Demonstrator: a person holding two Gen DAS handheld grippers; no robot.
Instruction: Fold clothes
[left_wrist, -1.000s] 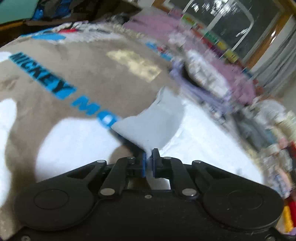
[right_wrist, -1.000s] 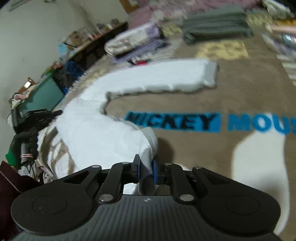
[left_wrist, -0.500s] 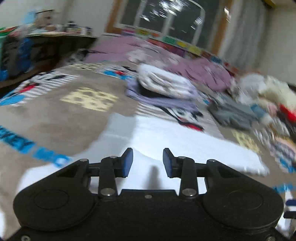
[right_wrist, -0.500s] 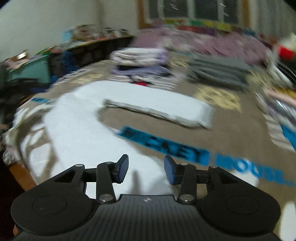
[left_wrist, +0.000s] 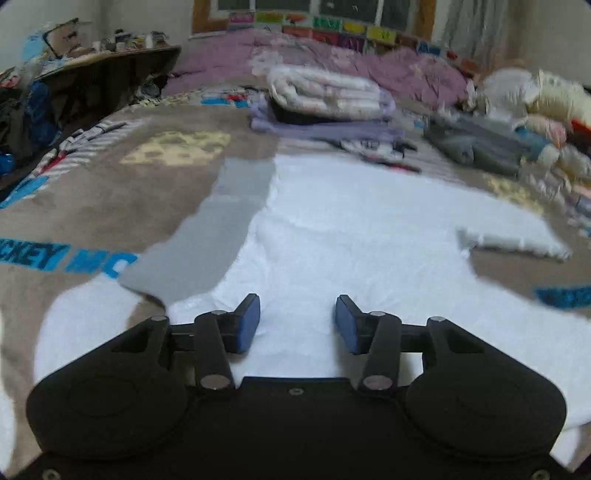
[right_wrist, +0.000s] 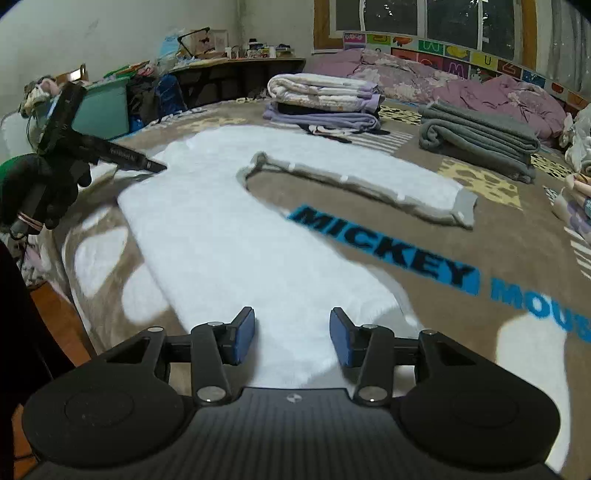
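Observation:
A white fleece garment (left_wrist: 351, 229) lies flat on the brown Mickey Mouse blanket (left_wrist: 92, 206). Its near edge is turned back and shows a grey lining (left_wrist: 207, 240); one sleeve (left_wrist: 517, 236) reaches right. In the right wrist view the same garment (right_wrist: 229, 229) spreads ahead, its sleeve (right_wrist: 369, 181) ending in a grey cuff (right_wrist: 466, 206). My left gripper (left_wrist: 297, 323) hovers open just above the white fabric, holding nothing. My right gripper (right_wrist: 291, 336) is open too, over the garment's near end. At far left in the right wrist view I see the other gripper (right_wrist: 122, 155) in a black-gloved hand (right_wrist: 40, 188).
Folded pale quilts on purple cloth (right_wrist: 325, 99) and a folded grey blanket (right_wrist: 480, 140) sit beyond the garment. Purple bedding (right_wrist: 461, 81) lies under the window. A cluttered dark shelf (right_wrist: 236, 74) and green box (right_wrist: 107, 107) stand left. More piled clothes (left_wrist: 546, 110) lie right.
Both grippers let go of the garment's edge and opened wide. They lifted and tilted up, so the views now look across the bed. The garment lies flat.

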